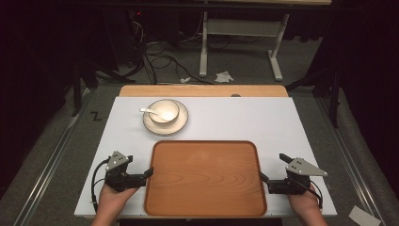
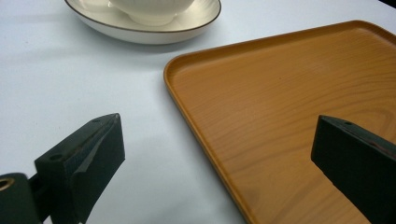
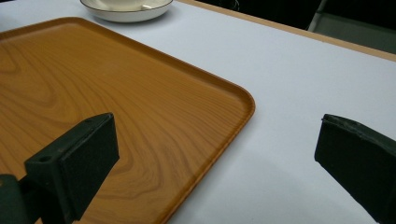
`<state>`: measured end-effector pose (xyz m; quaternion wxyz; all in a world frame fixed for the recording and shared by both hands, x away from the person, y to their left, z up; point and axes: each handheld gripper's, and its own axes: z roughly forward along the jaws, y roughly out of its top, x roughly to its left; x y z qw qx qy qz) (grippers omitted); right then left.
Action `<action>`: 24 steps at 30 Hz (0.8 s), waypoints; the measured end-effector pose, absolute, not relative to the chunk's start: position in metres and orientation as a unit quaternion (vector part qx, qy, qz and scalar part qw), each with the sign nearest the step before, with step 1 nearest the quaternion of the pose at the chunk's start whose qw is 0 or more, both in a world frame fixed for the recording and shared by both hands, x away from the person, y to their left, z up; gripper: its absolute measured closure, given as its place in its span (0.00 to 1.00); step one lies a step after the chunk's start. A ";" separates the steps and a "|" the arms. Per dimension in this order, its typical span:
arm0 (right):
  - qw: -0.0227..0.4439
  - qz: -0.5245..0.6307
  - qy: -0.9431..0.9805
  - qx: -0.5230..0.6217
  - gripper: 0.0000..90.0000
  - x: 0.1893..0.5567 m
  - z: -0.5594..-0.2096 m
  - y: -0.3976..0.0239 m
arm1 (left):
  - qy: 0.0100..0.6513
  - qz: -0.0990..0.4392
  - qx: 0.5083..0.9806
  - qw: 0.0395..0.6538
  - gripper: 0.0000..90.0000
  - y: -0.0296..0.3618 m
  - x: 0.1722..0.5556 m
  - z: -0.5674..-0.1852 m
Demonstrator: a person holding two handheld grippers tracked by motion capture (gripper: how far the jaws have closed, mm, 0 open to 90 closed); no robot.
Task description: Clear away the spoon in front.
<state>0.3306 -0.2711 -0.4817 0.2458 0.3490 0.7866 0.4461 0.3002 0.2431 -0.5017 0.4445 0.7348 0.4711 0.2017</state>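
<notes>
High view: tray (image 1: 205, 179) lies lengthwise across the table (image 1: 244, 120).

lab – dark room | loose cables (image 1: 157, 54) on floor | white desk frame (image 1: 240, 35) behind

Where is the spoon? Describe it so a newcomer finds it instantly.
On the white table top, look beyond the far left corner of the wooden tray for the round saucer. A pale bowl sits on it. The spoon is the small white piece resting in that bowl, handle pointing left.
</notes>
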 end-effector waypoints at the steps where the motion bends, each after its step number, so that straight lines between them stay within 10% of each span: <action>1: 0.247 0.447 0.786 0.349 0.01 0.331 -0.482 -0.272 | 0.476 0.196 0.729 0.451 0.04 0.244 0.301 -0.501; 24: 0.247 0.457 0.781 0.345 0.01 0.330 -0.479 -0.284 | 0.489 0.187 0.721 0.453 0.03 0.246 0.340 -0.480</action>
